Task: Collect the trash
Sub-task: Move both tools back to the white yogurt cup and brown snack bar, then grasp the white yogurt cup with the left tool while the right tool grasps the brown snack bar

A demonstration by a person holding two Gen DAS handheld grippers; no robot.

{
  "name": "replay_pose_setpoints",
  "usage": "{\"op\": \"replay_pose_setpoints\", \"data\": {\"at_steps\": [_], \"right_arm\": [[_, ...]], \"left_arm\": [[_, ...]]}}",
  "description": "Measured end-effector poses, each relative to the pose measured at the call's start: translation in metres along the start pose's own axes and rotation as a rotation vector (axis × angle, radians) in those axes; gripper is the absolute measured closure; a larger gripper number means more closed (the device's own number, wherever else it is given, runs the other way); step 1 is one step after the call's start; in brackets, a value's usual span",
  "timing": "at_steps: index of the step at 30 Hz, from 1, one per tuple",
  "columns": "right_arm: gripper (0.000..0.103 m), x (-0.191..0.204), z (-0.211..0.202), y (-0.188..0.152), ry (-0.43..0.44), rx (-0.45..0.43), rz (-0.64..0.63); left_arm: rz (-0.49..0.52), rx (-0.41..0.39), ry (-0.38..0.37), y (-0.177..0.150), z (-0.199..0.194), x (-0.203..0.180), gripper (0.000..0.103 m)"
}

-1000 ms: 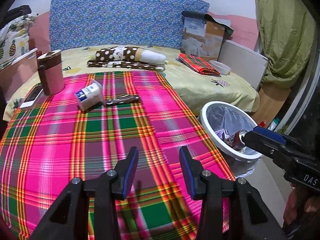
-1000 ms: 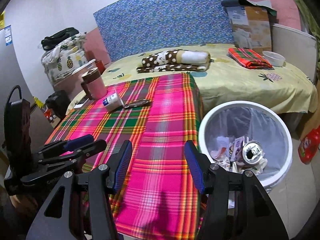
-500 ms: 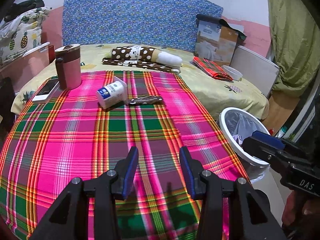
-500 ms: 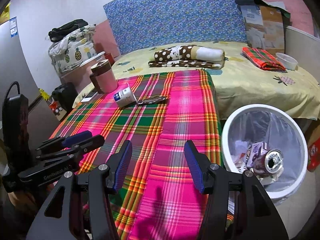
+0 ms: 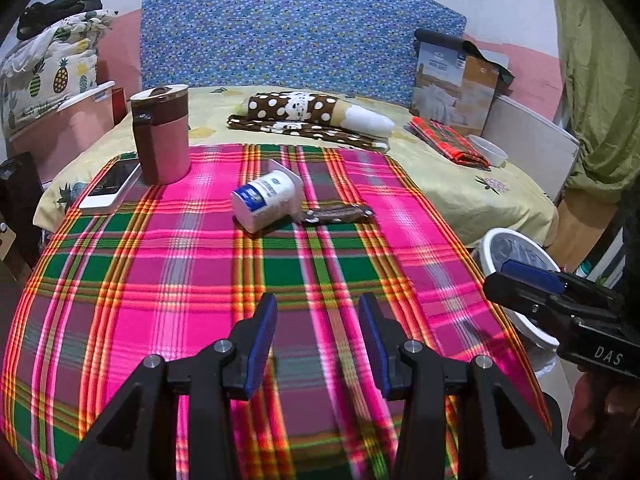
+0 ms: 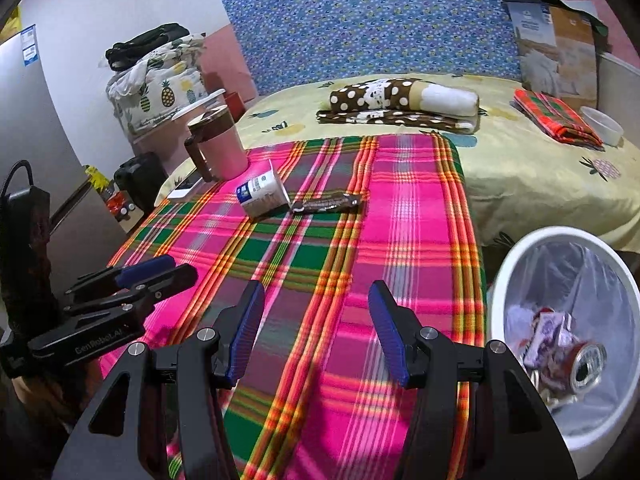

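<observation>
pink-and-green plaid cloth [image 5: 160, 280] is seen covering the table in both wrist views. the left gripper [image 5: 318, 316] is held above the near part of the cloth, its blue-padded jaws spread apart with nothing between them. the right gripper [image 6: 316, 308] is likewise held released and empty over the near part of the cloth, just beside the bin.

a white cup with a blue label [image 5: 266, 200] is found lying on its side toward the far part of the cloth; in the right wrist view it [image 6: 262, 194] is seen with its base turned toward the camera. a dark snack wrapper [image 5: 338, 214] is laid flat just right of the cup, one end touching or nearly touching the cup rim; which cannot be told. both items are well apart from either gripper.

a white trash bin [image 6: 516, 280] with a clear liner is placed on the floor at the right edge of the table. a crushed can [image 6: 586, 366] and crumpled paper are noted inside it.

a pink tumbler with a brown lid [image 5: 162, 132] is stood upright at the far left corner of the cloth, with a phone [image 5: 112, 186] lying flat just beside it. a polka-dot rolled blanket [image 5: 316, 114] is observed on the yellow bed sheet [image 5: 460, 192] beyond the table.
</observation>
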State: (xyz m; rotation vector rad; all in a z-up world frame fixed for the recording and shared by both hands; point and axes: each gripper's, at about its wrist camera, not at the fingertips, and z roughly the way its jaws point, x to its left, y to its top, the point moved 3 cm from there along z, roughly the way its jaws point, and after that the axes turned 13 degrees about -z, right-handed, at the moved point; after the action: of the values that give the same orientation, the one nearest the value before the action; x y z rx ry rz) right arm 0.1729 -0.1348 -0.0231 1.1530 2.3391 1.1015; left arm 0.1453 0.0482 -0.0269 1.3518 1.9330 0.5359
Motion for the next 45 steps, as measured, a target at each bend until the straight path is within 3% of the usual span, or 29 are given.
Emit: {"op": "replay_pose_setpoints", "data": {"at_steps": [15, 32, 38, 45], "right_arm": [[0.047, -0.013, 0.053, 0.033, 0.035, 0.066, -0.107], [0.047, -0.034, 0.126, 0.063, 0.09, 0.124, -0.18], [0.047, -0.036, 0.145, 0.063, 0.172, 0.17, -0.201], [0.047, -0.024, 0.13, 0.052, 0.256, 0.206, -0.229]], "left_arm": [[0.054, 0.004, 0.043, 0.054, 0.044, 0.023, 0.058], [0.105, 0.015, 0.03, 0.093, 0.09, 0.037, 0.052], [0.101, 0.023, 0.029, 0.097, 0.097, 0.046, 0.052], [0.103, 0.029, 0.0, 0.1, 0.099, 0.051, 0.05]]}}
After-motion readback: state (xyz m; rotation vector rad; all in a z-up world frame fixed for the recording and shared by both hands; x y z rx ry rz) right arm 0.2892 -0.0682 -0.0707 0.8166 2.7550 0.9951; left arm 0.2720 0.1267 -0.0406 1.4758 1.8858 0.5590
